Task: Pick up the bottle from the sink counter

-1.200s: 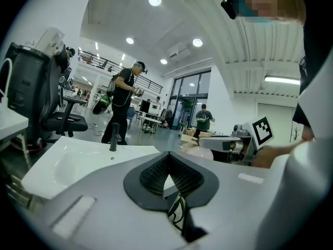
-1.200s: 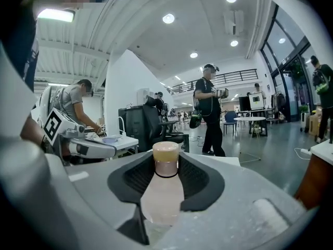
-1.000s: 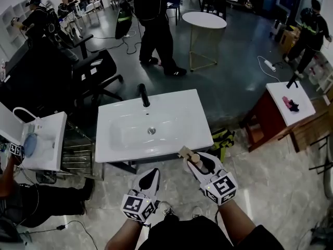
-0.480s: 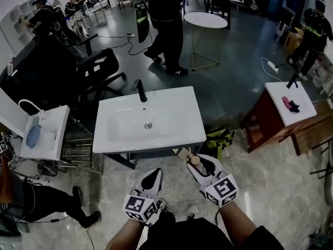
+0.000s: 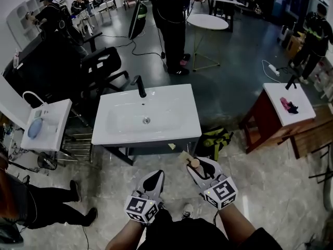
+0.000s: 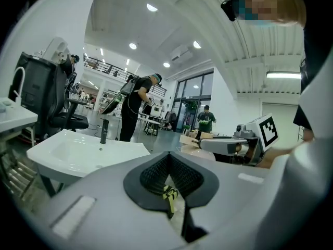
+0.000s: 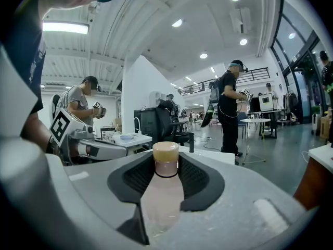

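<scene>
A pale bottle with a tan cap [image 7: 165, 155] sits between my right gripper's [image 7: 166, 165] dark pads, neck pointing forward, and the gripper is shut on it. From the head view the bottle [image 5: 193, 163] sticks out of the right gripper [image 5: 196, 166], held over the tiled floor a little in front of the white sink counter [image 5: 104, 137]. My left gripper [image 5: 154, 175] hangs beside it on the left, its jaws closed to a point with nothing in them. The left gripper view shows the same shut jaws [image 6: 169, 158], with the sink [image 6: 78, 152] off to the left.
A black faucet [image 5: 139, 86] stands at the sink's back edge. A smaller sink unit [image 5: 49, 124] is at the left, a yellow-green bag [image 5: 216, 138] right of the sink, a red-brown stand [image 5: 265, 124] farther right. A person [image 5: 174, 20] stands behind; another person's legs [image 5: 36, 202] lie at lower left.
Both grippers have drawn back from the sink counter, which now lies farther off in the head view. The bottle stays in the right gripper.
</scene>
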`<state>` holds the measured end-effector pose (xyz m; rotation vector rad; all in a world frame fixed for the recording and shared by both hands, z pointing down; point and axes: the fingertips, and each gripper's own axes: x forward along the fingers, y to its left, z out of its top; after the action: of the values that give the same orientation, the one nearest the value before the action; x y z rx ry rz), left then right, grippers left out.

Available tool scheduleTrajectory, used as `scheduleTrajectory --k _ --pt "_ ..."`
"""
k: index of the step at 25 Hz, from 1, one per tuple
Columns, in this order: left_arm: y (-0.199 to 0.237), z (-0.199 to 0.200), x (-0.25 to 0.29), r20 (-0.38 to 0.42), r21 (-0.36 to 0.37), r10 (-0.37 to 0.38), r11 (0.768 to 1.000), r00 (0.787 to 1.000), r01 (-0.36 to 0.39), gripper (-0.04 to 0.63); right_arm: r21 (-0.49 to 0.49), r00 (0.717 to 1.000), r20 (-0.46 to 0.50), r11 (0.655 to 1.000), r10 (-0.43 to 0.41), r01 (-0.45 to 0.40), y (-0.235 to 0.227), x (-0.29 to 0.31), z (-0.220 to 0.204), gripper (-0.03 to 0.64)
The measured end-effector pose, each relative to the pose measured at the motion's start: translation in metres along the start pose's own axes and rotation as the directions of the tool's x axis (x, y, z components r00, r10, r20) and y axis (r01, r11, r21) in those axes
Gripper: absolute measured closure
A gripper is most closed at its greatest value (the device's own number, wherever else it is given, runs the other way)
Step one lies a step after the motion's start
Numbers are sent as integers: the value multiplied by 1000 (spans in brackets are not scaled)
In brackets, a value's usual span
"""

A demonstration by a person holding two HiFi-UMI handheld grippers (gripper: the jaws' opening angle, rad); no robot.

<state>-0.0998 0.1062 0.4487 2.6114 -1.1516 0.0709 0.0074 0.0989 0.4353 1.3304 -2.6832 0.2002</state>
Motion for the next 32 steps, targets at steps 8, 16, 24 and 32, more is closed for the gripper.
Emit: scheduleTrajectory --k 8,16,24,32 --pt "-21 -6 -11 3 2 17 1000 1000 -17 592 -1 1000 5 1000 23 -23 7 -20 -2 479" --pt "-31 -5 -9 12 11 23 1000 1000 -23 592 -12 999 20 999 39 -38 6 -28 0 478" --pt "-36 -5 -7 16 10 28 1000 999 -28 592 -22 999 29 999 45 -44 4 -31 2 477" --pt "-37 -5 -7 14 17 30 999 999 -30 592 -11 999 32 999 40 -40 1 -32 1 477"
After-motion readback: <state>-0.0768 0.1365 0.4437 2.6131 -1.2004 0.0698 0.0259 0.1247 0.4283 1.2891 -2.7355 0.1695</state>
